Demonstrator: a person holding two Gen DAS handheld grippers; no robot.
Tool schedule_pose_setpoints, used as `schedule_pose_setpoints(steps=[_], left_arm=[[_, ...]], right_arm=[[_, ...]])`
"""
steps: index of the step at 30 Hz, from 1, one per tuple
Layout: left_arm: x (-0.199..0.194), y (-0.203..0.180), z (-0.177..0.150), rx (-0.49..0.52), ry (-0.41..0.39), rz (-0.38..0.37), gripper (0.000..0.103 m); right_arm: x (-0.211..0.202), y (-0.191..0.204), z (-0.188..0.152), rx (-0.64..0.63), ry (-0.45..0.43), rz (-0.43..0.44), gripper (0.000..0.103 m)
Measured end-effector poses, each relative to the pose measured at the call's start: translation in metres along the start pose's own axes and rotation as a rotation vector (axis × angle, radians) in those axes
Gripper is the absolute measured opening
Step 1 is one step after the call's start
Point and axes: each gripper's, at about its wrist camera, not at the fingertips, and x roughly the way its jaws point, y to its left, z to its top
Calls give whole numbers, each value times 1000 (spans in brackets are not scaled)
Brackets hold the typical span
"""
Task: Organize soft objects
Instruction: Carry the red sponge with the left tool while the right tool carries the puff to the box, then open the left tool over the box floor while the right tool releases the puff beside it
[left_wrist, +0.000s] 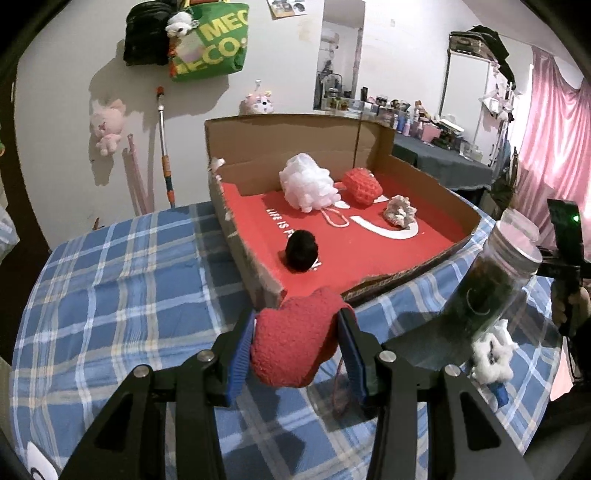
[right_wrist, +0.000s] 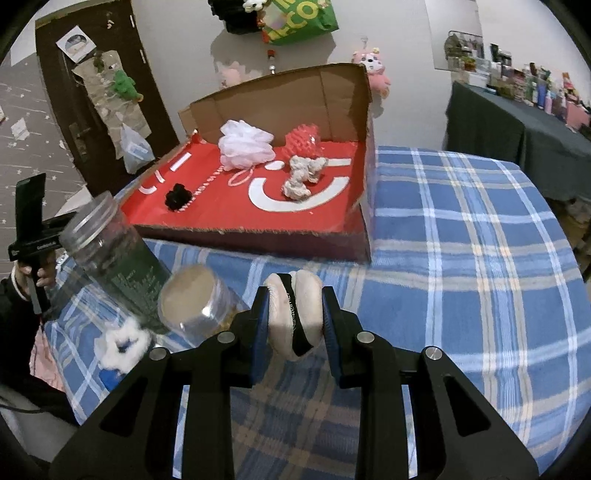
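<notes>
My left gripper (left_wrist: 301, 345) is shut on a red fuzzy soft object (left_wrist: 295, 339), held above the blue plaid tablecloth just before the near corner of the red cardboard box (left_wrist: 406, 273). My right gripper (right_wrist: 293, 317) is shut on a beige powder puff with a black strap (right_wrist: 293, 314), held in front of the box (right_wrist: 258, 242). Inside the box lie a white mesh loofah (left_wrist: 308, 182), a red knitted ball (left_wrist: 362, 186), a grey scrunchie (left_wrist: 399, 210) and a black pom-pom (left_wrist: 302, 251).
A clear plastic jar with a dark label (left_wrist: 487, 288) leans on the table, with a white scrunchie (left_wrist: 493, 358) beside it. A second jar with a tan lid (right_wrist: 194, 302) lies near my right gripper. Plush toys and bags hang on the wall.
</notes>
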Motion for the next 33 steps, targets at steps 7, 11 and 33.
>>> schedule_pose_setpoints(steps=[7,11,33], left_arm=[[2,-8,19,14,-11,-39,47],[7,-15,34,22,-18,-51,47],[152,-44,131,-5,262,-71,47]], right_arm=[[4,3,22,-38,-12,55,26],[11,11,39,-69,-11,82,26],[147,56,164,-253,190,110,26]])
